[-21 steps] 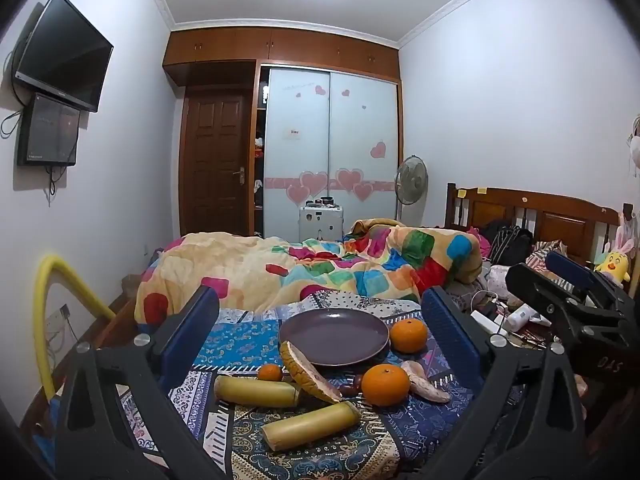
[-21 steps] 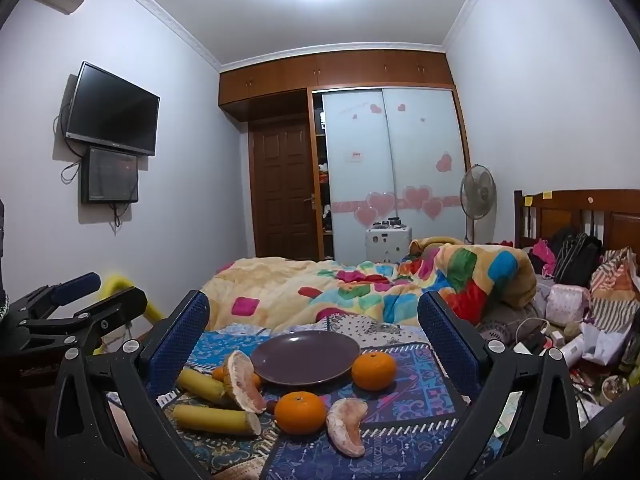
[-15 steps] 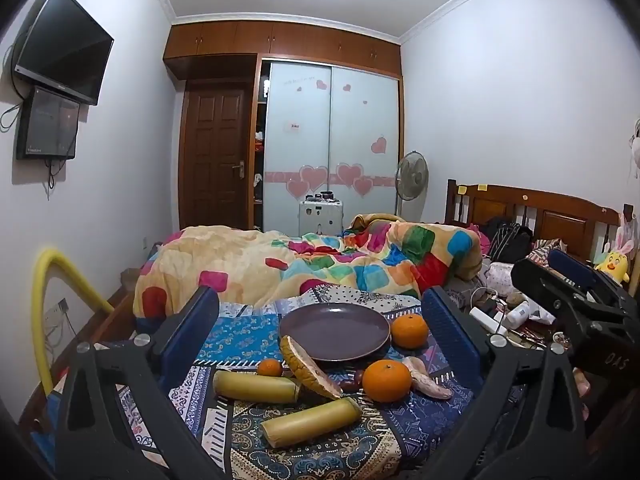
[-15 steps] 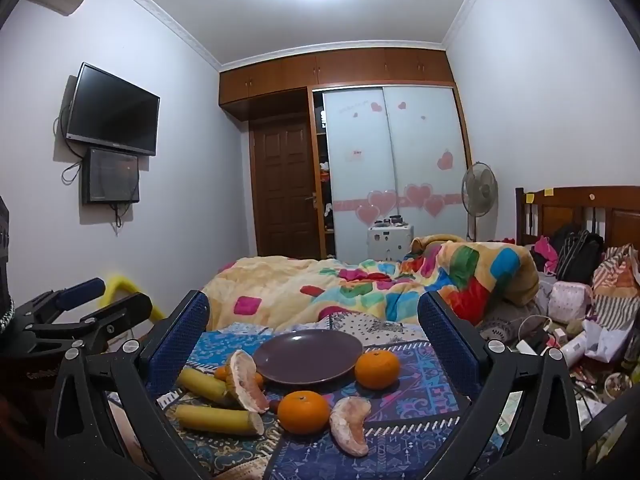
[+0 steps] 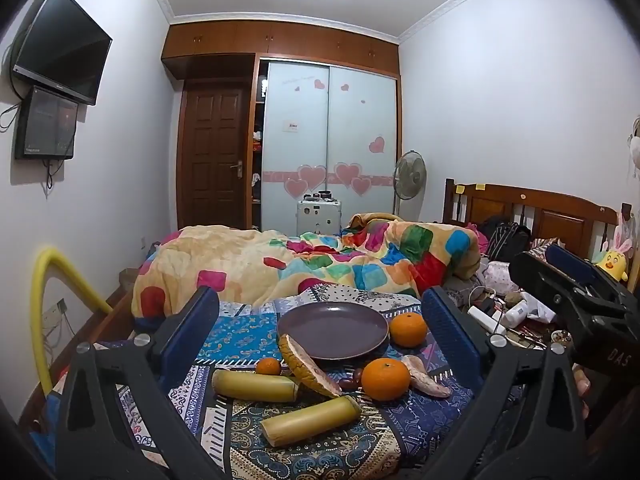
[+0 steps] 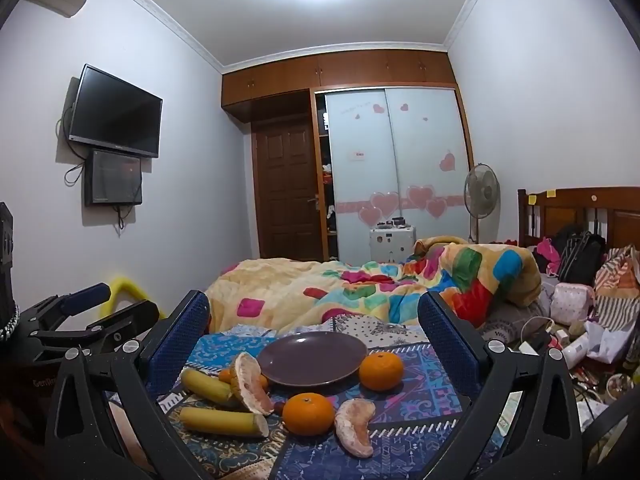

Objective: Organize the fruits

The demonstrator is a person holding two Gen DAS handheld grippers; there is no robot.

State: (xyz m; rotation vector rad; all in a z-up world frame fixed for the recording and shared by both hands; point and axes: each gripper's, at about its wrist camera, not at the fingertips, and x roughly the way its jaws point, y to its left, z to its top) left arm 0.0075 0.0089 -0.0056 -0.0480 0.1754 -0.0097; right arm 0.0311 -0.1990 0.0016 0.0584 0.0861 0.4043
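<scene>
— Fruit first: where does it sit?

— I see it round the purple plate (image 5: 332,330) on the patterned cloth (image 5: 320,452): one orange (image 5: 408,329) just right of the plate, another orange (image 5: 385,378) nearer me, two yellow stalks (image 5: 310,420) left, a peeled segment (image 6: 354,426) beside the near orange.

— Fingers?

— My left gripper (image 5: 320,328) and right gripper (image 6: 316,332) both stand wide, nothing between them.
</scene>
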